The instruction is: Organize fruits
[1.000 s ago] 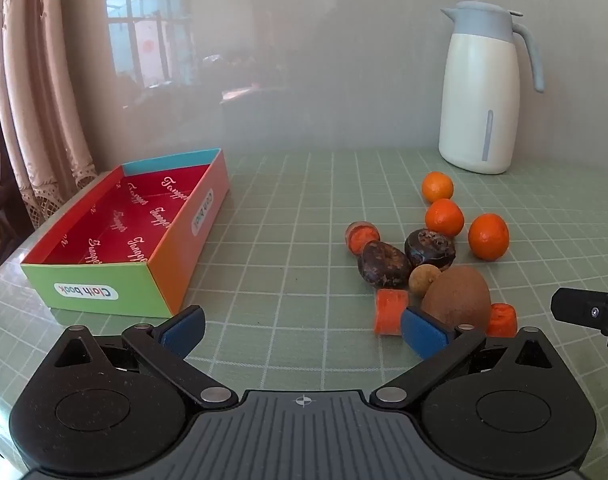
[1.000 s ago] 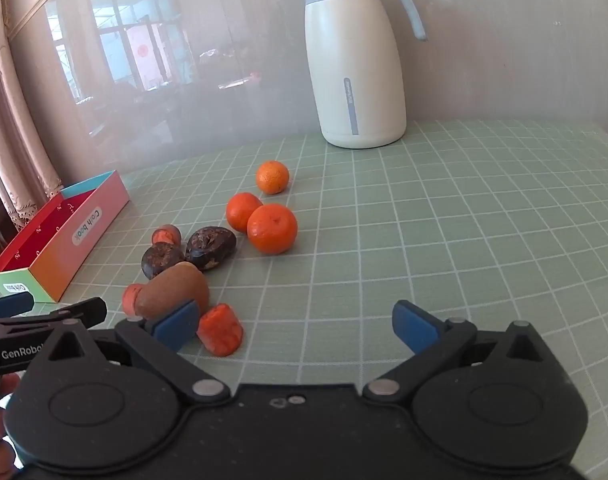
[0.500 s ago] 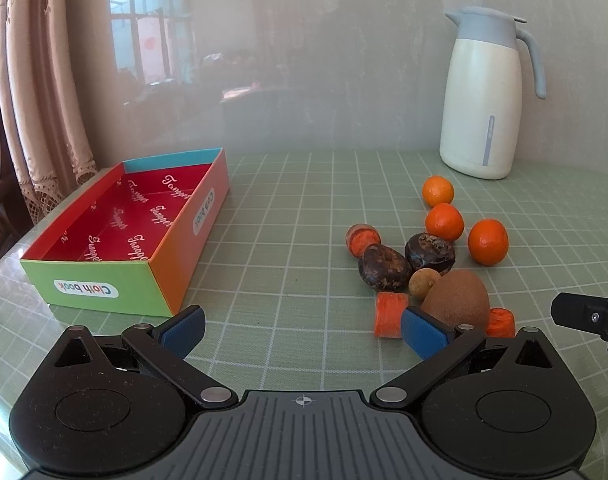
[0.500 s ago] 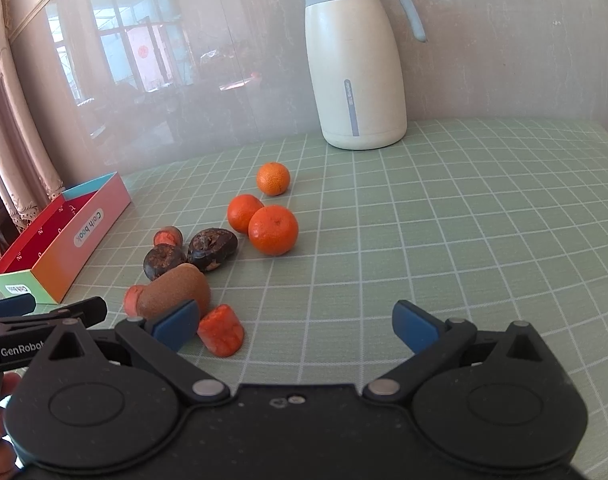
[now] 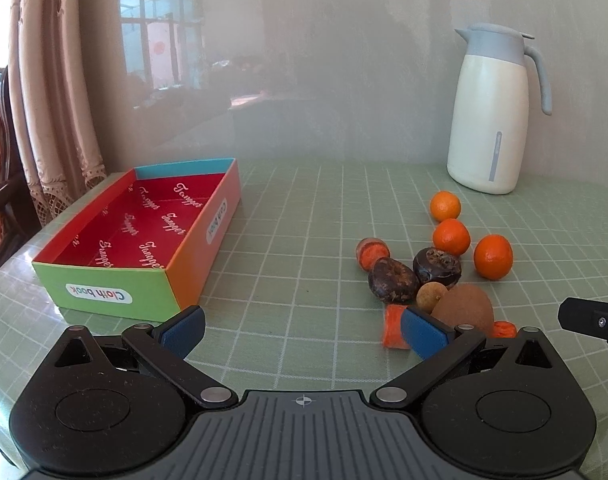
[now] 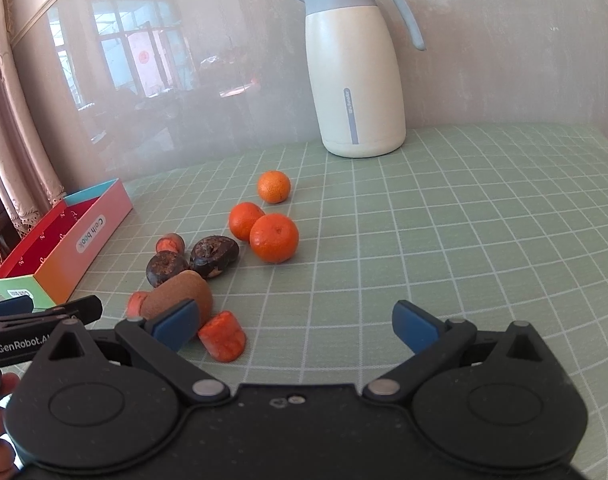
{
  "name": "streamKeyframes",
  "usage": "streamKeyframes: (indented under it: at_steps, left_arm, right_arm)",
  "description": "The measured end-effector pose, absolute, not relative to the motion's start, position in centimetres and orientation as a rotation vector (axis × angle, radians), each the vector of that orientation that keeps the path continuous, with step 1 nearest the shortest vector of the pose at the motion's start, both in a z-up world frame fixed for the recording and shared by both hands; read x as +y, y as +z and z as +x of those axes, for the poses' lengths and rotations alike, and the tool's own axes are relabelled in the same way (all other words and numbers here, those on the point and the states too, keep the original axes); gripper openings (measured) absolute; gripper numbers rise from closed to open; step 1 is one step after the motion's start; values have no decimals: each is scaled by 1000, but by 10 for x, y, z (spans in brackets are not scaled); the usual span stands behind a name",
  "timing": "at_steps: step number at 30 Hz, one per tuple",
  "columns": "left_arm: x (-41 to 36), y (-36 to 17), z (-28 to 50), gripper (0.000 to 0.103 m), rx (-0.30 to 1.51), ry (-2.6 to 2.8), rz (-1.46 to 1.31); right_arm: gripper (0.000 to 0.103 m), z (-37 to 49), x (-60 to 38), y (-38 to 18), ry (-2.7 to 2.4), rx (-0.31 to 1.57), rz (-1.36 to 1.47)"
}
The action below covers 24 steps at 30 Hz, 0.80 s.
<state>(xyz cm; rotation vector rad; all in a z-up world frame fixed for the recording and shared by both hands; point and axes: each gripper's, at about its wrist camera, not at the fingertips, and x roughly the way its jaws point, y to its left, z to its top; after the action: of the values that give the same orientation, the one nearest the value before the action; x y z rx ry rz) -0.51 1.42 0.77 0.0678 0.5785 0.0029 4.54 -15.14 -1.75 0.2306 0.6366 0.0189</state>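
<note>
On the green checked table (image 5: 296, 216), both tongs, left (image 5: 302, 330) and right (image 6: 296, 326), stand apart; recommend approaching the fuzzy brown kiwi (image 6: 180, 294) squarely, gripping gently.

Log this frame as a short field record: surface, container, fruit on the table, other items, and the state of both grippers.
surface: green checked tablecloth
container: open box, red inside, holds nothing visible
oranges: three; nearest one, all loose on the cloth
dark round fruits: two, side by side
kiwi, next to the carrot pieces
other: white jug at the back
left gripper: open, holding nothing
right gripper: open, holding nothing
</note>
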Motion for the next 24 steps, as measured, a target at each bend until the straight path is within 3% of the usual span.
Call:
streamKeyframes:
  at_steps: [15, 24]
  left_arm:
    - [119, 33, -43, 103, 493, 273, -42]
    - [134, 29, -49, 103, 509, 293, -22]
  right_arm:
    - [103, 46, -60, 15, 223, 517, 123]
    - [103, 43, -37, 17, 271, 511, 87]
